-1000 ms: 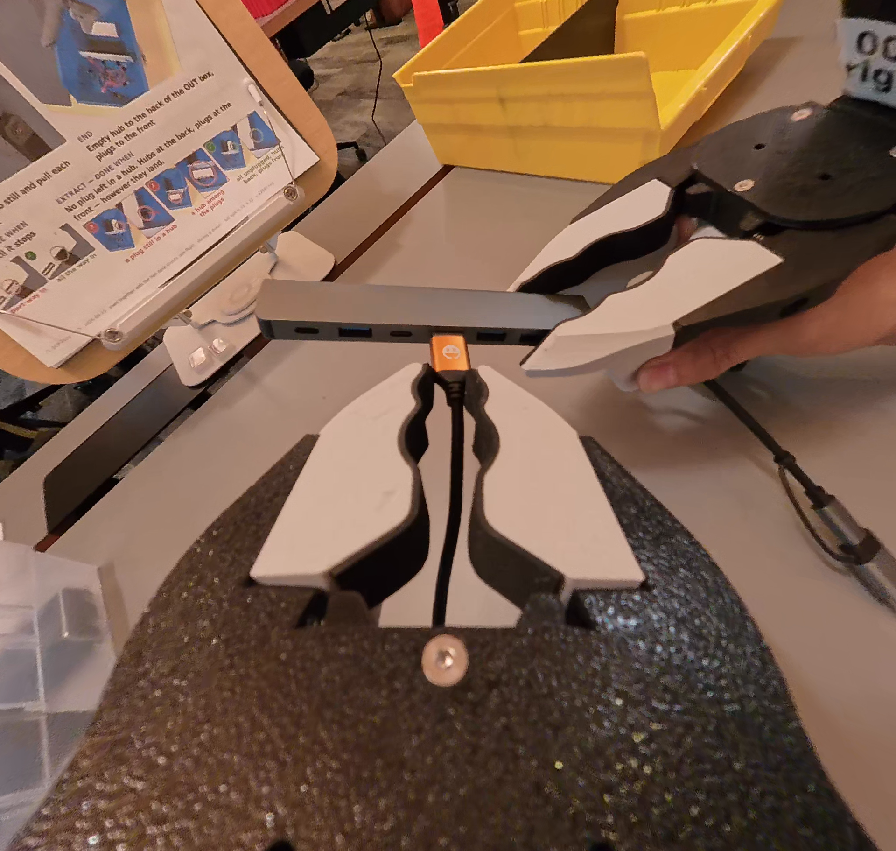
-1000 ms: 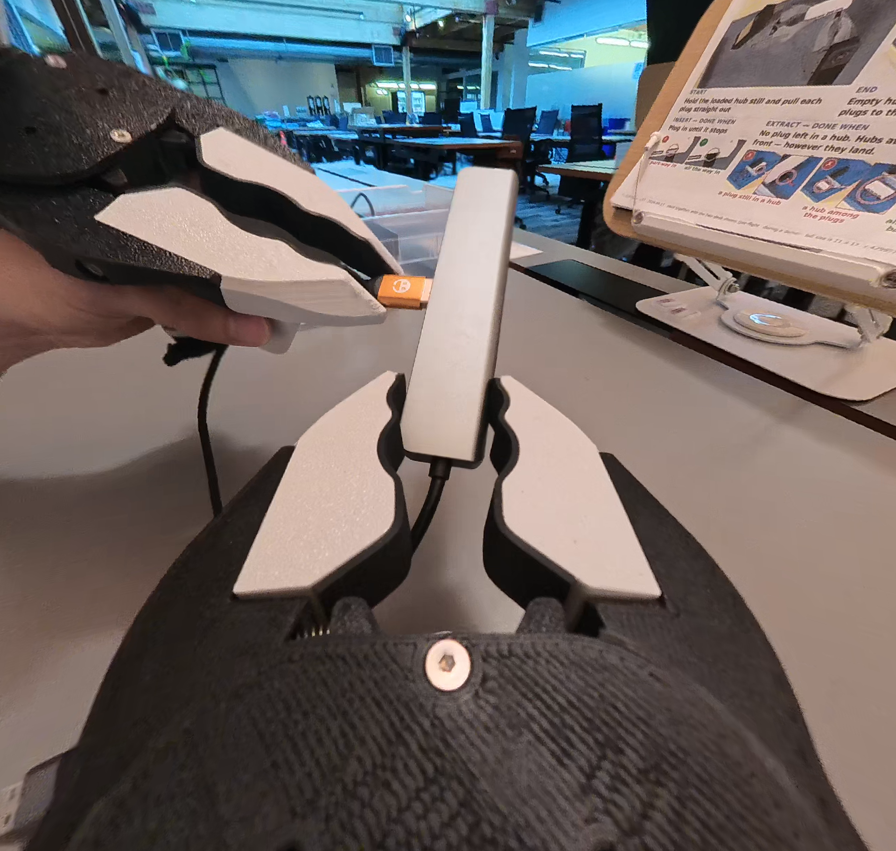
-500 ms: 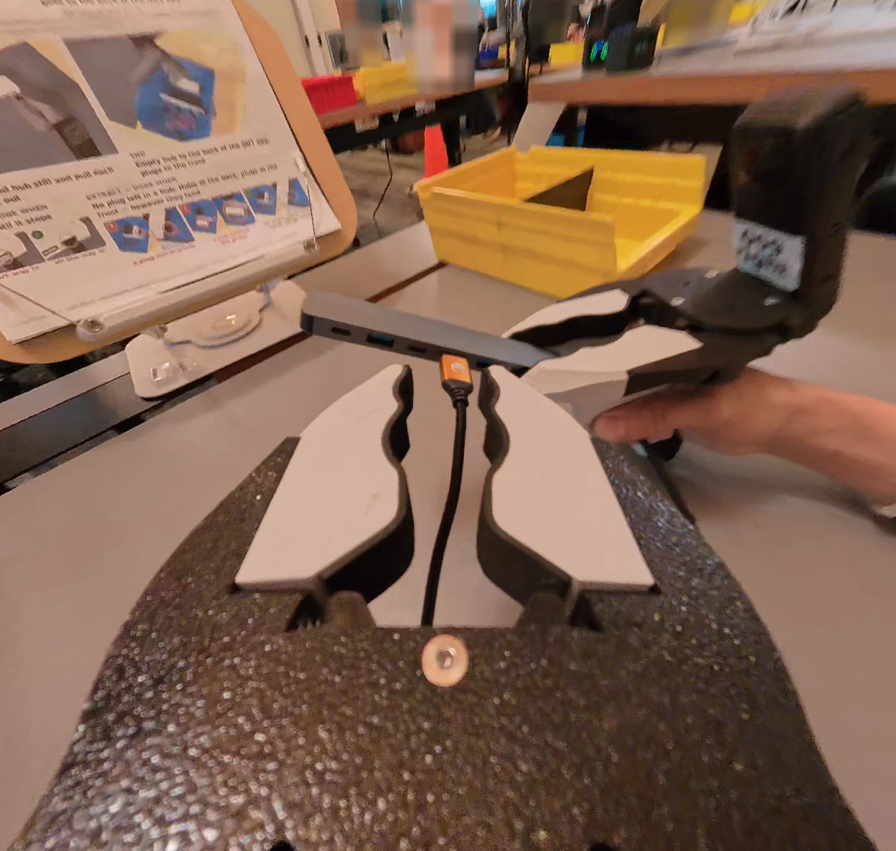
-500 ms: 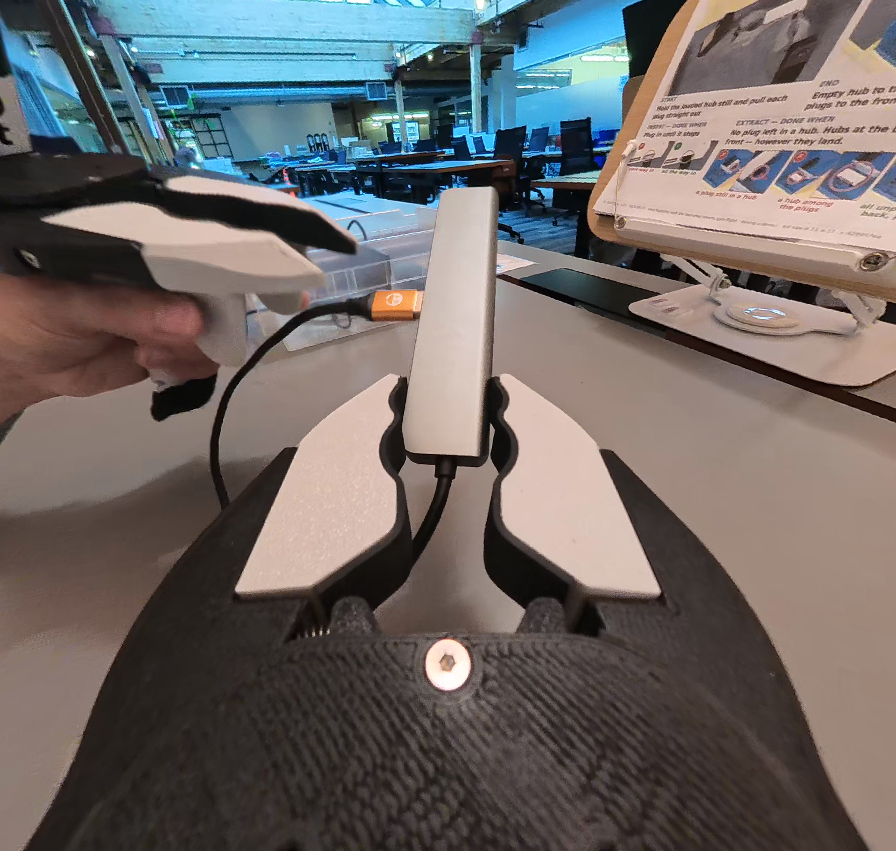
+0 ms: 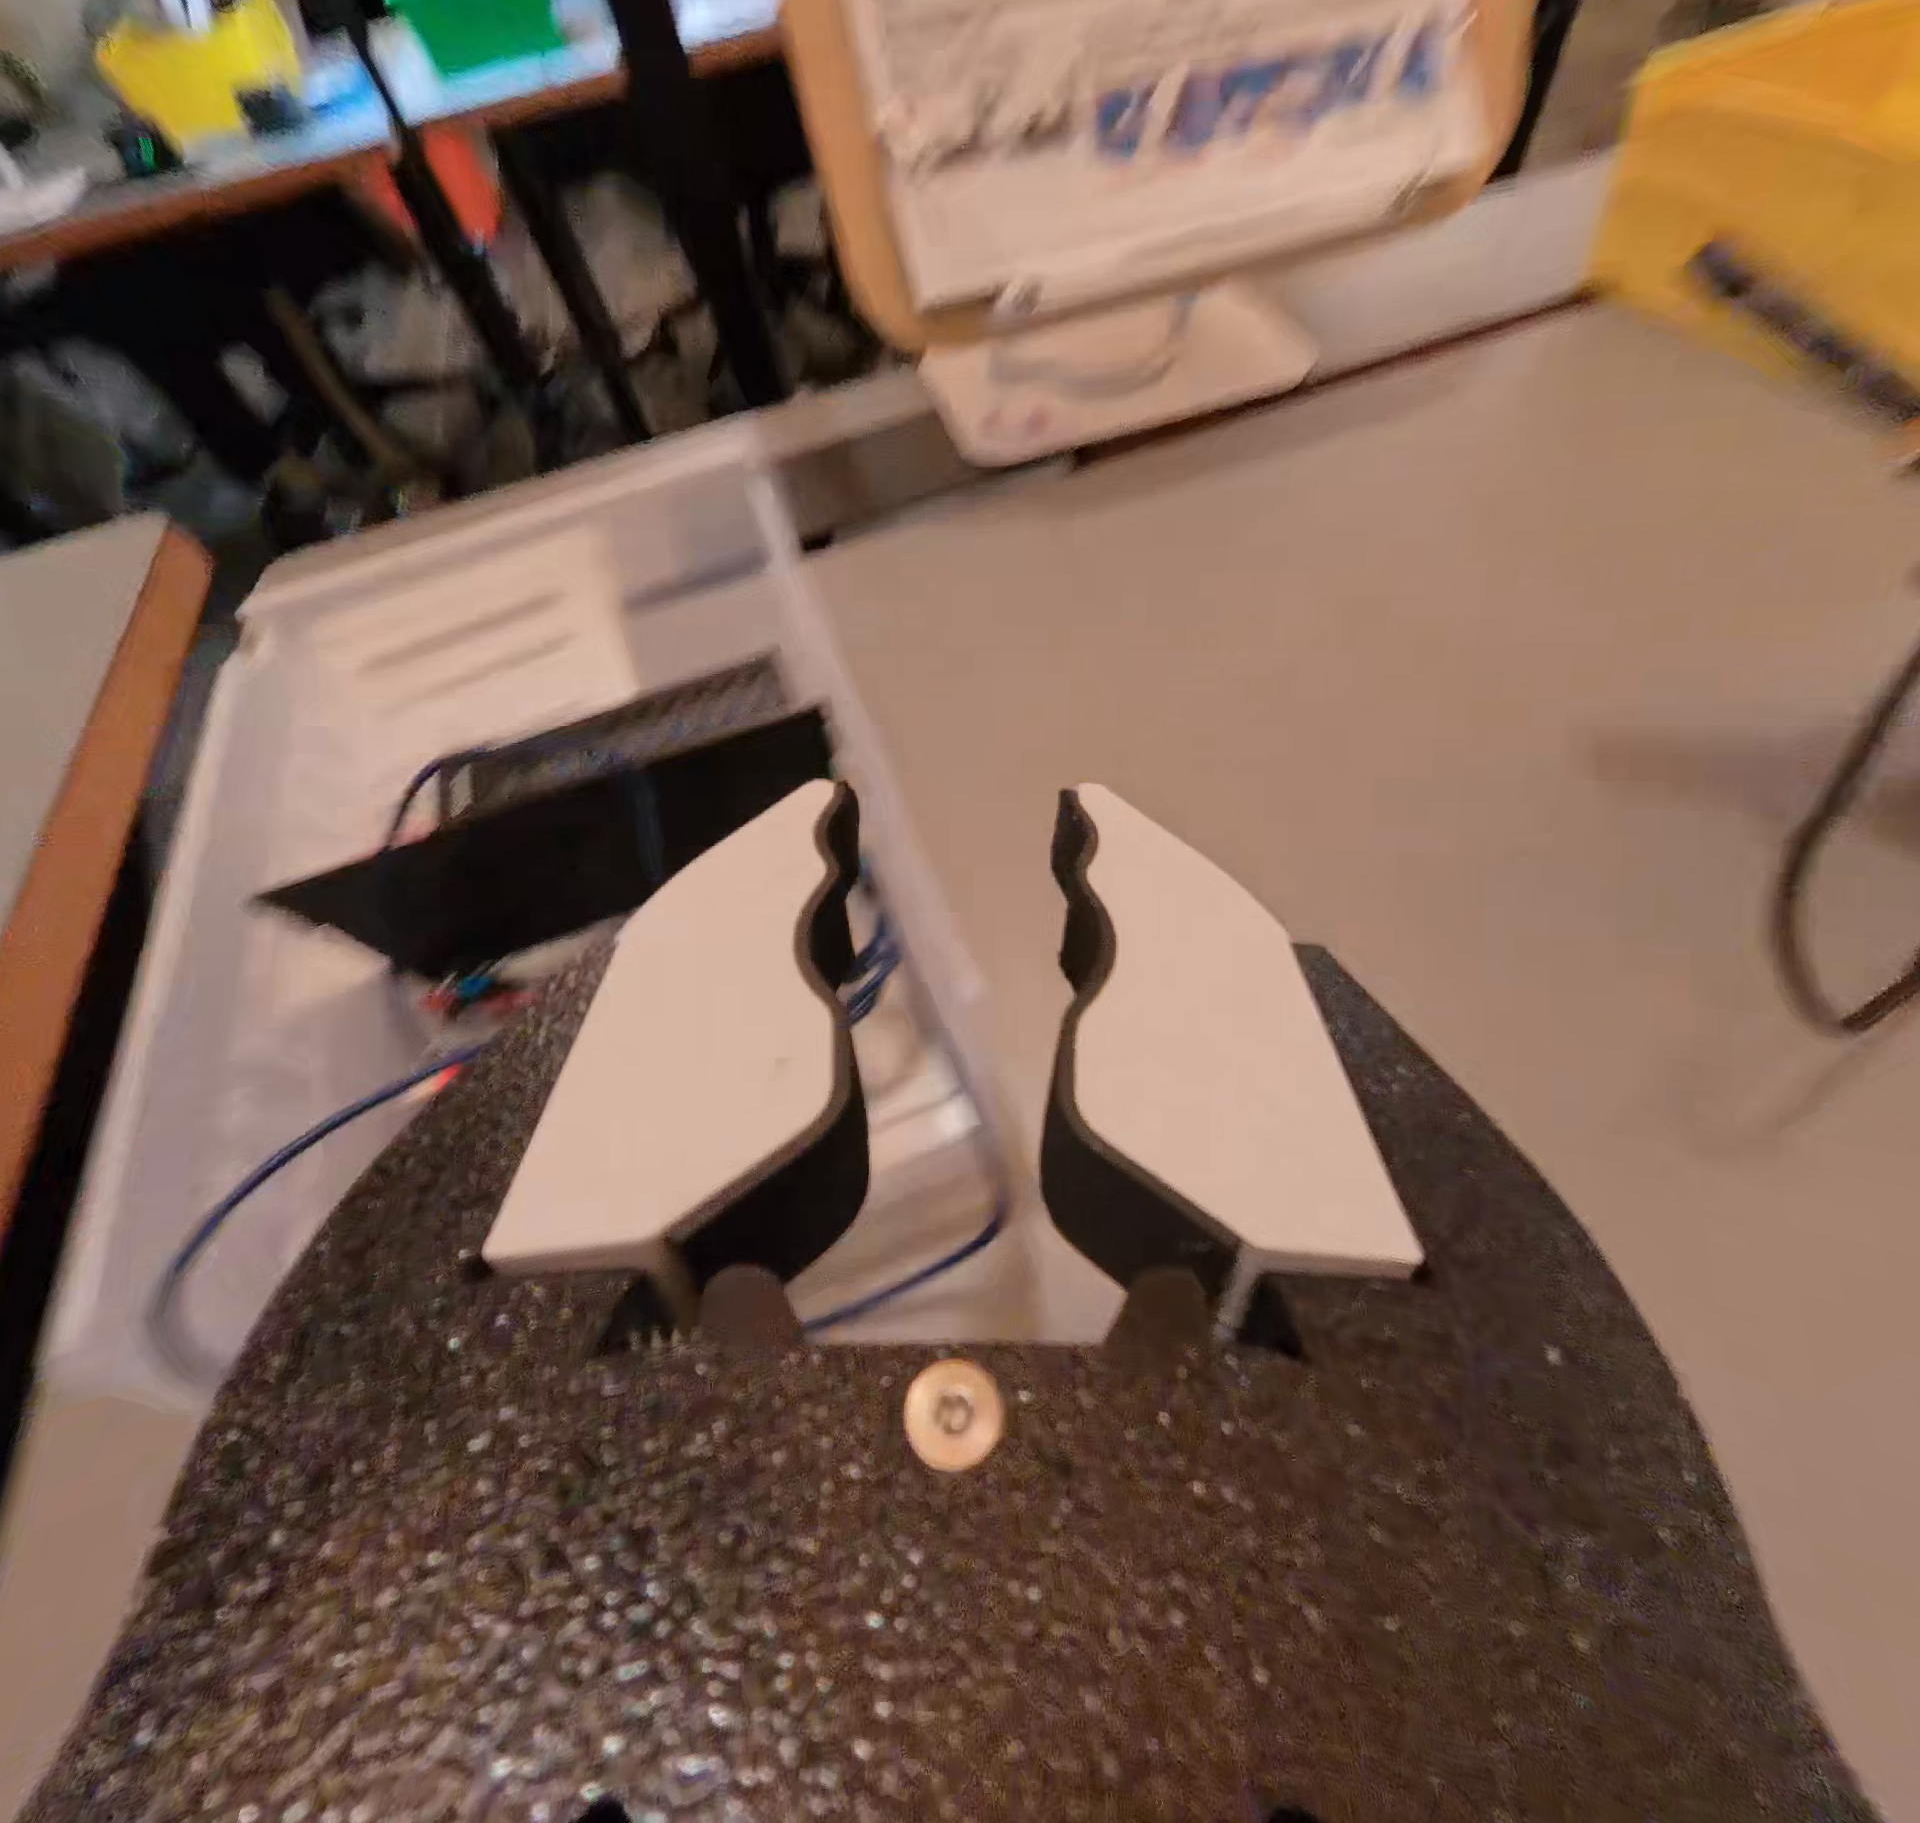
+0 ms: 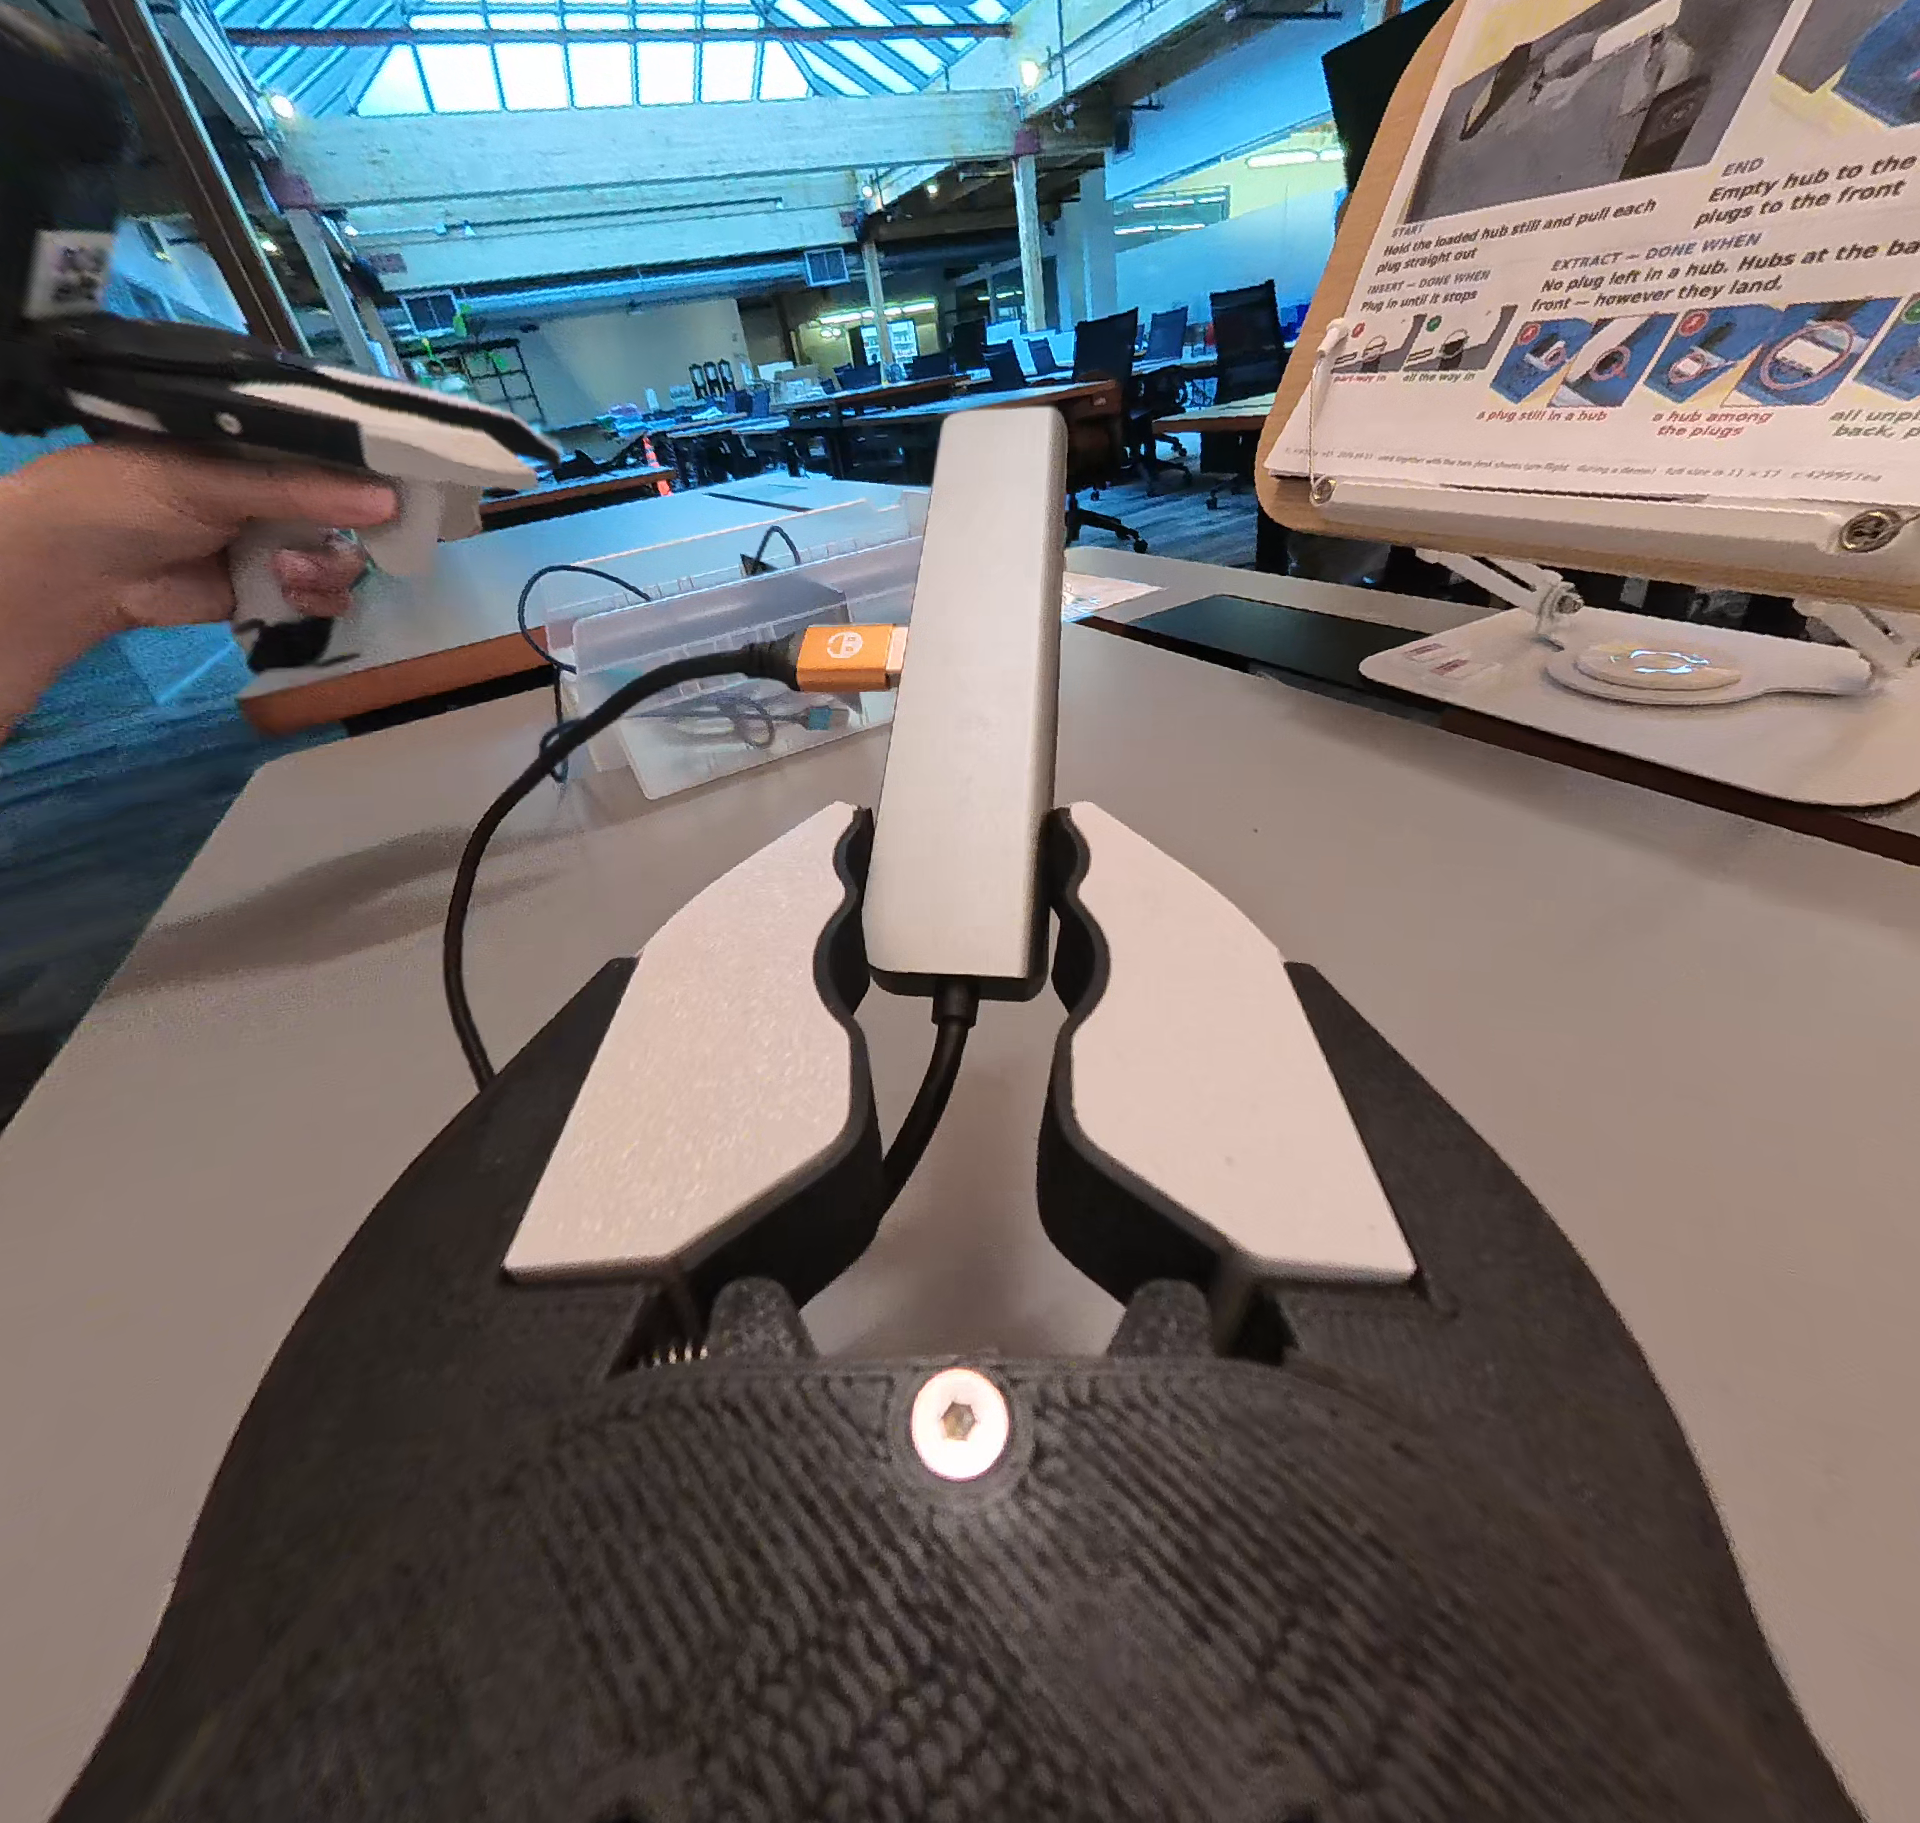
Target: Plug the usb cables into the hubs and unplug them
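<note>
Right hand-held gripper (image 6: 956, 817): clamped on the lower end of the grey USB hub (image 6: 971, 693); hub's long axis runs up and away, clear of the tabletop (image 6: 1455, 942).
Plug: orange-shelled USB plug (image 6: 847, 656) seated in the hub's left edge, black cable (image 6: 488, 838) looping down to the tabletop.
Left hand-held gripper (image 5: 951, 807): fingers spread, nothing between them; well to the left of the hub.
Ahead of left: clear bin (image 5: 416, 630) with blue cables (image 5: 312, 1139), a black divider inside; view blurred.
Key relation: next cable probably lies in that bin, nearer the left.
</note>
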{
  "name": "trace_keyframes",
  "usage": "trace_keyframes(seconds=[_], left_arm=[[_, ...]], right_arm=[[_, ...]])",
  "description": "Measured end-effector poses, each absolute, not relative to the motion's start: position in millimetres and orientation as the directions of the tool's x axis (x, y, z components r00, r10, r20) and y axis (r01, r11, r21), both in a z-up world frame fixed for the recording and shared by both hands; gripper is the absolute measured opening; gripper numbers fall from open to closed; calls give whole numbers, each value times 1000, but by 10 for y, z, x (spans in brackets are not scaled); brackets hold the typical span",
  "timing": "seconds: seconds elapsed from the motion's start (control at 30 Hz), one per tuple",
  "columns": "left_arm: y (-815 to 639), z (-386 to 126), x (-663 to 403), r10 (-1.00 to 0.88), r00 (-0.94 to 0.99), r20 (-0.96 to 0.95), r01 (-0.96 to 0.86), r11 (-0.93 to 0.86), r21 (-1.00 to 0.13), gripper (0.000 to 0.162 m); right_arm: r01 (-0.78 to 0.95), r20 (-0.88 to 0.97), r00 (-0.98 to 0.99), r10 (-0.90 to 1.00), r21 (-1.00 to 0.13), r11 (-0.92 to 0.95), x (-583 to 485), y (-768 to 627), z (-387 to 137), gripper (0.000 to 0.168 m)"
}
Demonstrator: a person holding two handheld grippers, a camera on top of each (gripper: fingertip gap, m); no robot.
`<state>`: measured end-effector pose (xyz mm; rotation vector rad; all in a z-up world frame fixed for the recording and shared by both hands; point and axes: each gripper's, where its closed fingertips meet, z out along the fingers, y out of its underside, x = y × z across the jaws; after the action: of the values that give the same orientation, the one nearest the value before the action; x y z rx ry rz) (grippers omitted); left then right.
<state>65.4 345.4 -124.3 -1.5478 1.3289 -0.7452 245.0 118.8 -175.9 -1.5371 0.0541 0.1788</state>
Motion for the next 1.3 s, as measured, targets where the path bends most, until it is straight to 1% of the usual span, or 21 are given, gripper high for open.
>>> trace_keyframes(seconds=[0.1, 0.17, 0.23, 0.27, 0.4, 0.53, 0.6, 0.63, 0.7, 0.8, 0.87, 0.93, 1.0, 1.07, 1.2, 1.3], left_arm=[[3856, -1471, 300, -969, 200, -145, -586, 1, -810, 32], [4035, -1685, 95, -971, 160, -178, -709, 13, -705, 32], [4271, -1819, -87, -949, 192, -249, -781, 6, -625, 29], [4392, -1834, -150, -933, 232, -274, -788, -16, -615, 27], [4635, -1743, -261, -912, 345, -222, -736, -115, -667, 26], [4889, -1395, -221, -889, 393, -237, -650, -86, -755, 26], [5012, -1312, -157, -892, 401, -210, -646, -112, -755, 27], [5062, -1334, -129, -898, 397, -191, -673, -143, -726, 29], [5156, -1434, -58, -902, 407, -143, -736, -232, -636, 40], [5221, -1646, 197, -898, 440, 4, -768, -378, -517, 52], [5289, -1868, 307, -871, 489, 47, -785, -463, -412, 54], [5274, -2128, 327, -848, 525, 66, -808, -521, -274, 55], [5158, -2335, 361, -838, 533, 119, -820, -546, -170, 54], [5047, -2477, 380, -829, 536, 159, -826, -554, -103, 52], [4906, -2632, 328, -833, 528, 166, -844, -536, -7, 42], [4839, -2660, 294, -842, 515, 163, -856, -516, 40, 35]], right_arm=[[-170, -167, 982, 84, -985, 33, 2471, 1177, -1748, 33], [-183, -178, 980, 92, -982, 47, 2480, 1161, -1733, 33], [-197, -190, 977, 93, -978, 67, 2499, 1138, -1711, 33], [-203, -196, 976, 90, -976, 75, 2511, 1129, -1703, 32], [-184, -177, 980, 95, -980, 72, 2483, 1132, -1705, 32], [-133, -129, 987, 100, -991, 34, 2413, 1175, -1745, 32], [-102, -100, 989, 105, -995, 10, 2369, 1200, -1772, 32], [-85, -85, 991, 107, -996, -3, 2348, 1213, -1788, 32], [-49, -53, 992, 114, -998, -33, 2300, 1244, -1826, 32], [-7, -16, 993, 121, -997, -71, 2249, 1279, -1875, 32], [7, -2, 992, 125, -997, -74, 2231, 1281, -1880, 32], [1, -6, 992, 125, -998, -61, 2237, 1269, -1865, 32], [-19, -25, 992, 120, -999, -47, 2262, 1255, -1844, 32], [-37, -41, 992, 122, -999, -35, 2279, 1242, -1828, 32], [-51, -54, 989, 137, -998, -22, 2275, 1227, -1810, 32], [-63, -65, 987, 144, -998, -19, 2279, 1223, -1805, 32]])
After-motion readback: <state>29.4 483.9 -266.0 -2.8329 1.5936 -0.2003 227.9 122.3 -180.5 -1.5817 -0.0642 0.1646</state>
